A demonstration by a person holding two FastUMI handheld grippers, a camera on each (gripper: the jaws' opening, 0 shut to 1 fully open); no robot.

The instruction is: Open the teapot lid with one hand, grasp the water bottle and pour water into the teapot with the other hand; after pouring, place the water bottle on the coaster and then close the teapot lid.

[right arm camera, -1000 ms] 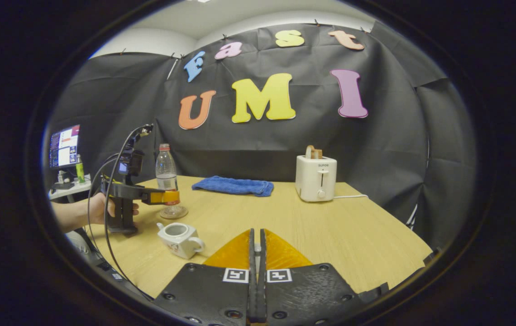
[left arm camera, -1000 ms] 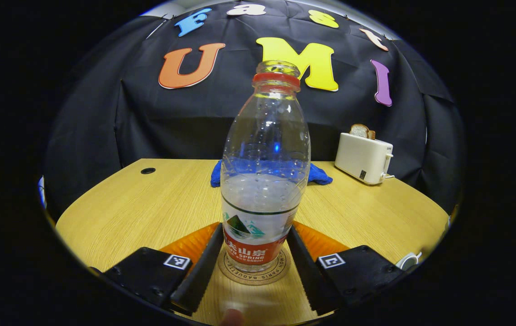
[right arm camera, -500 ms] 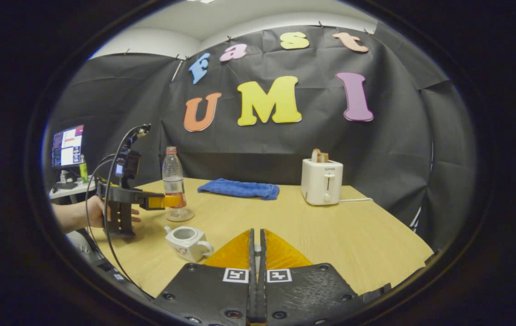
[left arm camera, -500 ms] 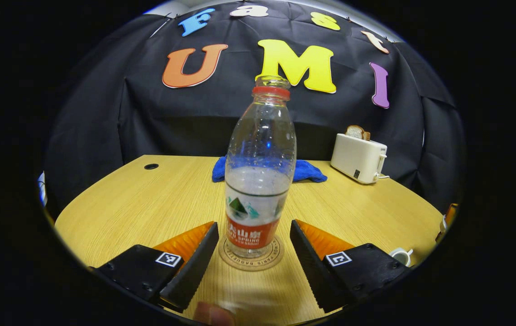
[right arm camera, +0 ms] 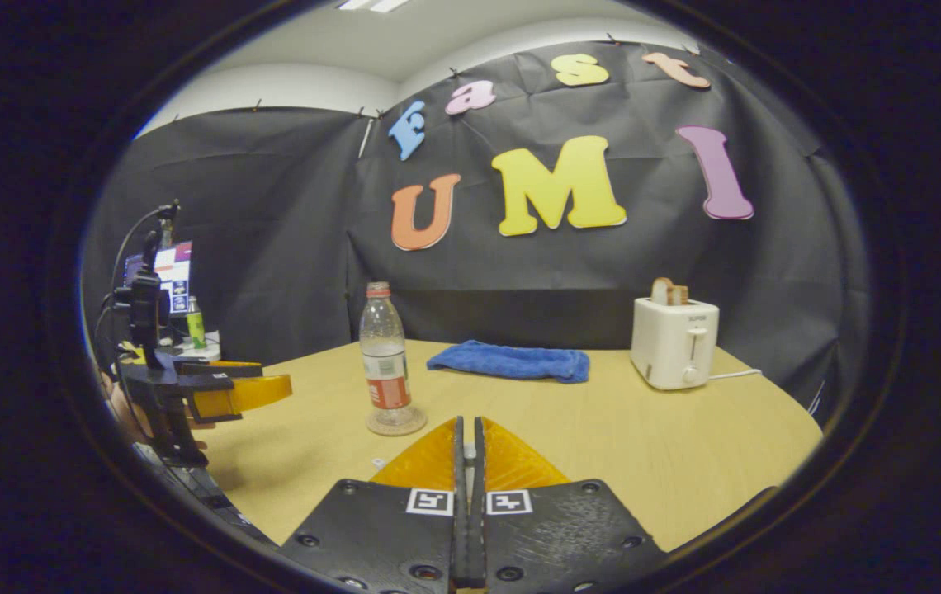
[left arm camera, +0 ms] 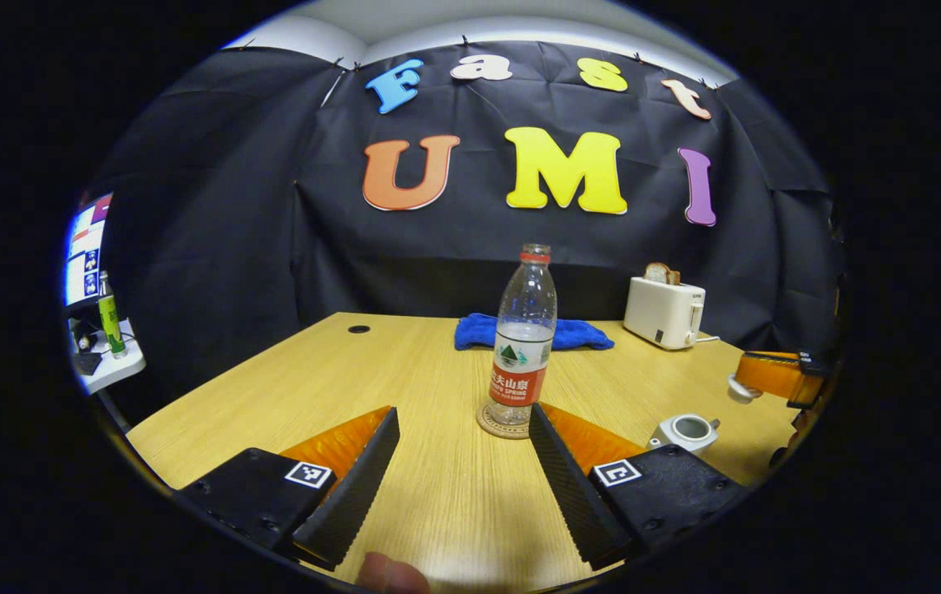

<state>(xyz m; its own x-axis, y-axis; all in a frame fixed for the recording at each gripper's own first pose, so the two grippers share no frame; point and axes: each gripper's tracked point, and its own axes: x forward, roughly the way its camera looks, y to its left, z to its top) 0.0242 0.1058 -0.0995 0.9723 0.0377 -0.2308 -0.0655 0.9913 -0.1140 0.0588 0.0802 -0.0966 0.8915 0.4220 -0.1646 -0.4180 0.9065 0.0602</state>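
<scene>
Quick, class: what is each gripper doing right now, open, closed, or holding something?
Left gripper: open, holding nothing, clear of the water bottle.
Right gripper: closed; in the left gripper view, on the teapot lid.

My right gripper [right arm camera: 468,429] has its fingers pressed together, nothing visible btwn them. Water bottle [right arm camera: 384,356] stands upright on the coaster [right arm camera: 396,422], uncapped. Left gripper [right arm camera: 260,388] hangs off to the side, well apart from bottle. Blue cloth [right arm camera: 510,361] & toaster [right arm camera: 673,341] at back of table [right arm camera: 644,454].
</scene>
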